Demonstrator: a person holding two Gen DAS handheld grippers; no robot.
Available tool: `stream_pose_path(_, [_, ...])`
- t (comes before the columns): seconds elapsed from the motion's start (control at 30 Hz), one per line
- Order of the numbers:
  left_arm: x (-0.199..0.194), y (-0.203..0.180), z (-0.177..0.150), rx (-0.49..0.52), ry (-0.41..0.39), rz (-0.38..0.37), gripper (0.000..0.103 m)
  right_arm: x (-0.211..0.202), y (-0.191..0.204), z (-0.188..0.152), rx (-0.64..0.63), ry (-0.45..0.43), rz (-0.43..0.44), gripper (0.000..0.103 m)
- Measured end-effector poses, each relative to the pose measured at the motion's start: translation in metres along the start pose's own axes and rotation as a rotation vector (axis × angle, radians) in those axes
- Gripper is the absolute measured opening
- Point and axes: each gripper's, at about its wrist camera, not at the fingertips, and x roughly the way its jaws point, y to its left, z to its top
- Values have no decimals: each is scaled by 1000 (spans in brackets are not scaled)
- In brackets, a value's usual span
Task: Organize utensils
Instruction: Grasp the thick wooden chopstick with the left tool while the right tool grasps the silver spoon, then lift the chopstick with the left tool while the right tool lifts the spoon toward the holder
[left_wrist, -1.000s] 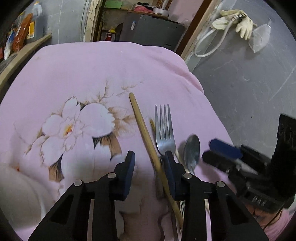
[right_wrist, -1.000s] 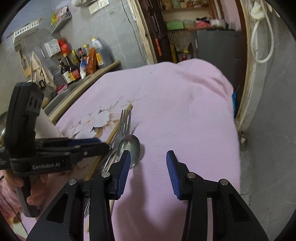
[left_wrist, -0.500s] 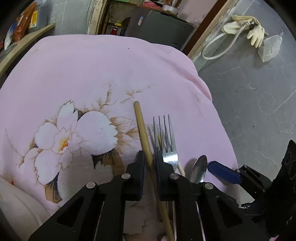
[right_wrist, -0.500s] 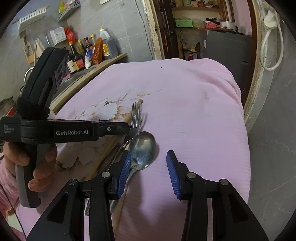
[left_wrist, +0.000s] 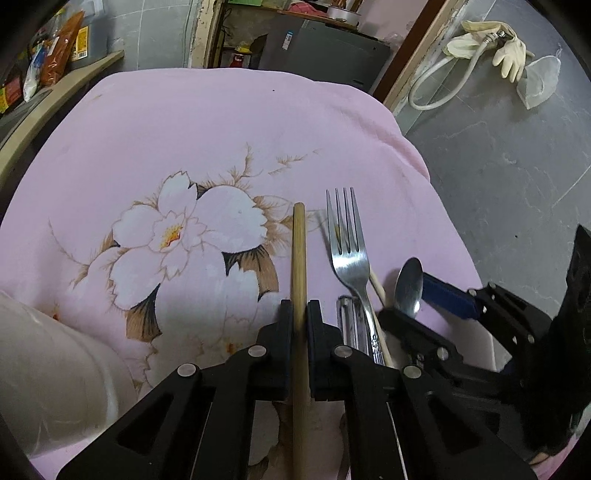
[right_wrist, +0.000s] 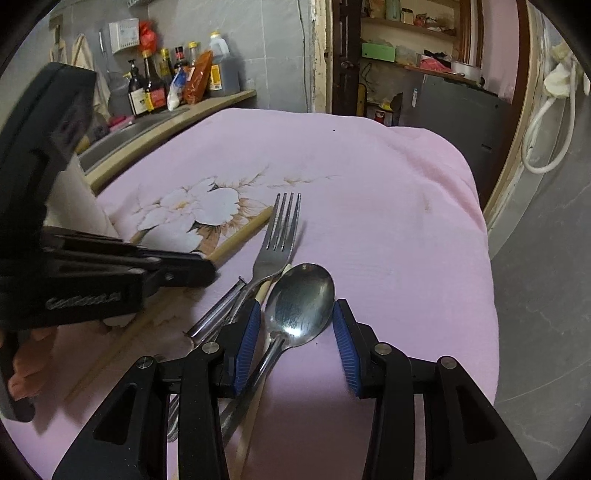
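- Left wrist view: a second ago your left claw (left_wrist: 298, 314) stood wide with the thick wooden chopstick (left_wrist: 298, 254) lying slantwise against its right finger; since then it has closed down on that stick, which now runs straight out between the two pads. The pads sit tight against the wood on both sides, so you look to have it gripped, though I cannot tell whether it is lifted off the pink cloth (left_wrist: 229, 125) yet.
- Same view, to the right of the stick: the fork (left_wrist: 349, 258) lies tines-away, a thinner chopstick (left_wrist: 377, 286) pokes out from under it, a slim metal handle (left_wrist: 349, 317) lies just beside the fork's neck, and the spoon (left_wrist: 408, 282) is further right, at your other claw.
- Right wrist view: your right claw (right_wrist: 297, 325) has moved forward along the spoon (right_wrist: 300, 301) since the earlier frames, when only its left finger was near the bowl. Now the bowl sits between the blue pads, which stand wide apart and do not pinch it; the handle runs back under the claw.
- Same view: the fork (right_wrist: 279, 240) lies just left of the spoon, and the left claw (right_wrist: 184, 269) holds the thick chopstick (right_wrist: 243, 234) beyond it.
- What this means: one utensil is secured and the spoon is framed for a grasp. My guess is that closing on the rounded bowl may slip; the neck looks safer.
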Motion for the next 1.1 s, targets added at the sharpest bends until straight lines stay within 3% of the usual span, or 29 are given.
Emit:
stream_pose_path(0.63, [14,-18,6,90,43,73,6,-20,-14,-9,79,-78,9,34])
stream_pose_path(1.1, [16,-15,10,33,48,63,5,-39,-7,-15,44,-164,-9,34])
